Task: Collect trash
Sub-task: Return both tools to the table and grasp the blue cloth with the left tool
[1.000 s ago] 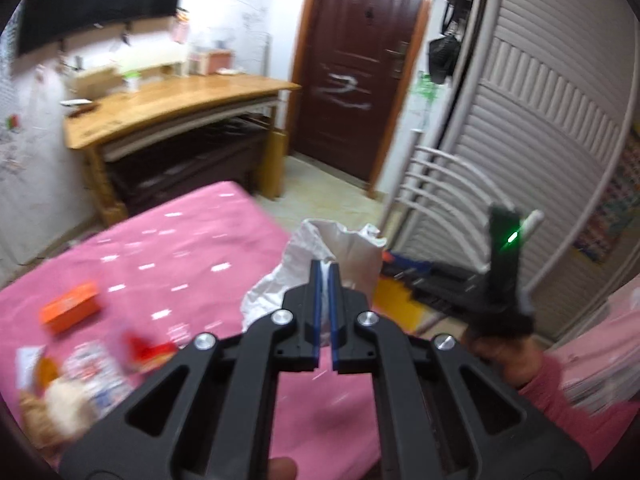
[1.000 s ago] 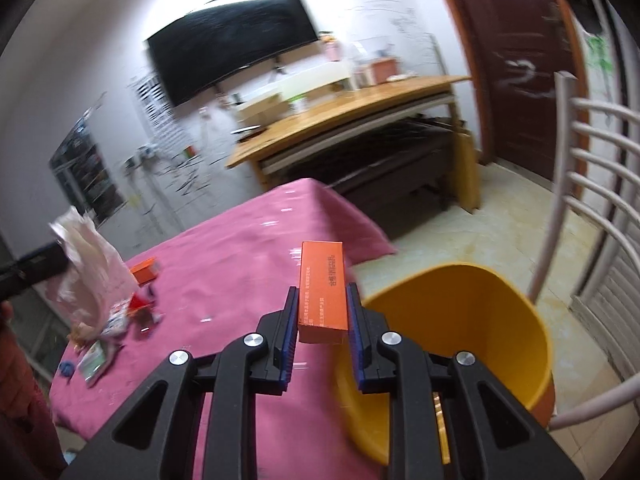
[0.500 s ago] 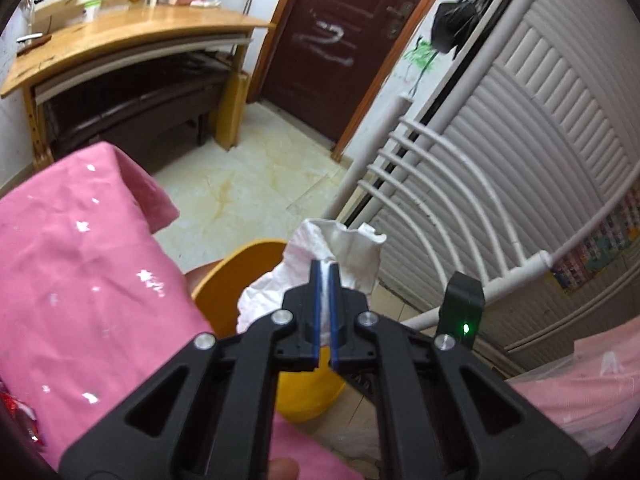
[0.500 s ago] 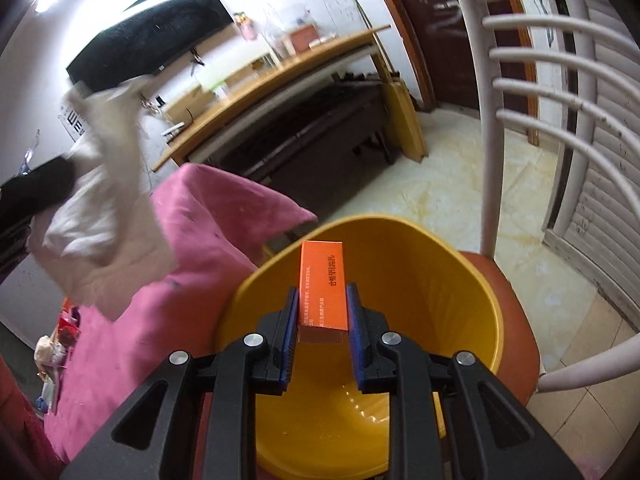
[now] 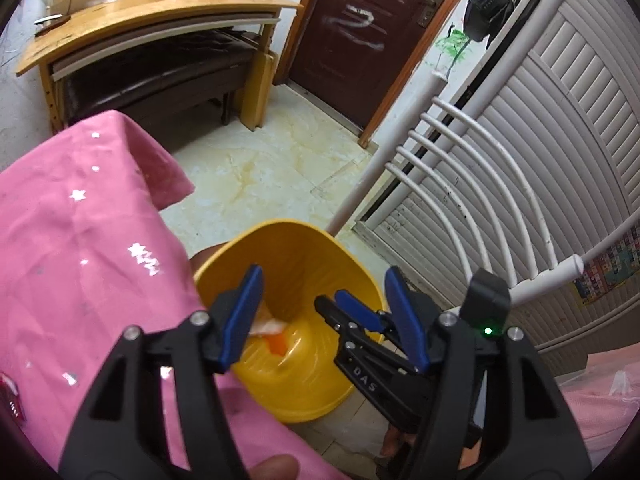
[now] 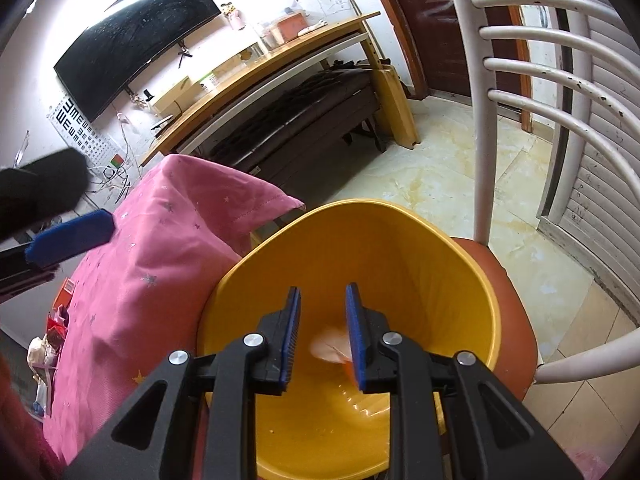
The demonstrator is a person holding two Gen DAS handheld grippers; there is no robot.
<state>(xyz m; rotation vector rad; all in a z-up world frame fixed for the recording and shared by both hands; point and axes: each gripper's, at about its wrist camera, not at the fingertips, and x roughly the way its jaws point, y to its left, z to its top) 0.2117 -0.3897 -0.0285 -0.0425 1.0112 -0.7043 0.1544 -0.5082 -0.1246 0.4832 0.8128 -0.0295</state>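
Observation:
A yellow bin (image 5: 280,225) (image 6: 360,205) stands on a chair seat beside the pink-covered table. My left gripper (image 5: 323,276) hangs over its mouth; its jaws are opening and nothing is between them. My right gripper (image 6: 324,290), over the bin too, has its pads apart and holds nothing; it also shows in the left wrist view (image 5: 354,312). At the bottom of the bin lie a crumpled white tissue (image 5: 266,325) (image 6: 326,348) and an orange box (image 5: 278,345), both blurred. One blue pad of my left gripper (image 6: 72,234) reaches in from the left.
The pink tablecloth (image 5: 80,260) (image 6: 160,260) touches the bin's left side. A white slatted chair back (image 5: 460,184) (image 6: 484,120) rises behind it, over the brown seat (image 6: 508,280). Several wrappers (image 6: 44,346) and an orange box (image 6: 66,292) lie on the table's far end.
Both grippers came down over the bin. The left one let go of the white tissue and the right one let go of the orange box; both now lie inside.

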